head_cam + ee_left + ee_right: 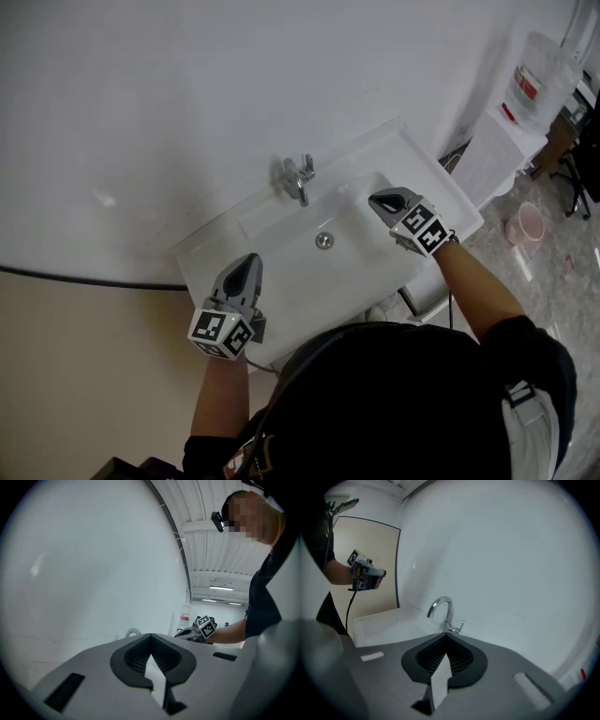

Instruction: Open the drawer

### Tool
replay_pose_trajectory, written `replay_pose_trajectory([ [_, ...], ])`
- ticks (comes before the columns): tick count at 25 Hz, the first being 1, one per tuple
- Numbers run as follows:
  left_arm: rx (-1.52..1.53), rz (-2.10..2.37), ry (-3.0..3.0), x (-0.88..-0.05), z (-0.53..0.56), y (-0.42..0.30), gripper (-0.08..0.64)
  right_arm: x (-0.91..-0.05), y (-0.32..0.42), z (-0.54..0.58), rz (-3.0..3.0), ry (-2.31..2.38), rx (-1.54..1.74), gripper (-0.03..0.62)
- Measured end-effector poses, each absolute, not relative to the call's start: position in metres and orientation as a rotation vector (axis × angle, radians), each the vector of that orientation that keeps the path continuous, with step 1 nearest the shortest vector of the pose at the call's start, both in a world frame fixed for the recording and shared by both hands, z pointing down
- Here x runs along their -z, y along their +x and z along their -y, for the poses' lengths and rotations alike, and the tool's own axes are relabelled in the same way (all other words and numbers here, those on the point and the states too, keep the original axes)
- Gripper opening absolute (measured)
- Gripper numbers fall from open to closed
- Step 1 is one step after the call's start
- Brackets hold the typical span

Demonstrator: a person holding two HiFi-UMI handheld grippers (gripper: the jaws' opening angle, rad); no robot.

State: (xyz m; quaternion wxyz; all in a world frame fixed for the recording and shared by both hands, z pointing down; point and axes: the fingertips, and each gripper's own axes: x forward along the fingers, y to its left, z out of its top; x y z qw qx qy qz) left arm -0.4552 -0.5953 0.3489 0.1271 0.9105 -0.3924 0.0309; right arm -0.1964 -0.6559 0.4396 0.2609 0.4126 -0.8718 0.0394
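A white wall (pixel 234 84) is filling most of the head view, meeting a beige panel (pixel 84 375) at the lower left. Against it a white washbasin (pixel 441 187) is sitting, and the person in a dark top (pixel 394 403) is leaning over its front edge with both arms reaching forward. Off to the right, a white water dispenser (pixel 497 155) is carrying a clear bottle (pixel 539 80).

The left gripper (pixel 249 261) is hovering over the basin's left front corner, pointing toward the wall. Its fingers are pressing together at the tips with nothing between them. The right gripper (pixel 377 199) is hovering over the right side of the bowl, pointing toward the chrome faucet (pixel 297 178). Its fingers are likewise pressing tip to tip and holding nothing. The two grippers are staying well apart, with the faucet and the drain (pixel 324 241) lying between them.

The drawer is not showing plainly in any view. Only a white cabinet front (pixel 422 295) is peeking out beneath the basin's front rim, just beside the right forearm, and neither gripper is touching it.

A small pink bucket (pixel 530 223) is standing on the speckled floor near the dispenser.
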Motion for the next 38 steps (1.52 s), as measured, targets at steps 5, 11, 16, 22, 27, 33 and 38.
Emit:
replay_pose_trajectory([
  [5, -0.036, 1.332, 2.584, -0.336, 0.583, -0.539, -0.005, -0.407, -0.282, 0.668, 2.442, 1.0, -0.041, 0.0],
  [11, 0.016, 1.554, 2.497, -0.312, 0.564, -0.621, -0.005, -0.368, -0.356, 0.677, 2.549, 0.916, -0.009, 0.0],
  [16, 0.062, 1.672, 2.434, -0.306, 0.555, -0.66, -0.005, -0.351, -0.395, 0.687, 2.641, 0.884, -0.042, 0.0],
  [22, 0.097, 1.721, 2.389, -0.306, 0.549, -0.672, -0.005, -0.328, -0.406, 0.687, 2.734, 0.874, -0.12, 0.0],
  [27, 0.111, 1.72, 2.395, -0.297, 0.552, -0.667, -0.005, -0.32, -0.394, 0.684, 2.768, 0.898, -0.185, 0.0],
  [33, 0.101, 1.688, 2.427, -0.288, 0.555, -0.653, -0.005, -0.324, -0.381, 0.678, 2.763, 0.93, -0.22, 0.0],
  [38, 0.084, 1.673, 2.447, -0.284, 0.558, -0.646, -0.005, -0.322, -0.37, 0.677, 2.763, 0.967, -0.238, -0.002],
])
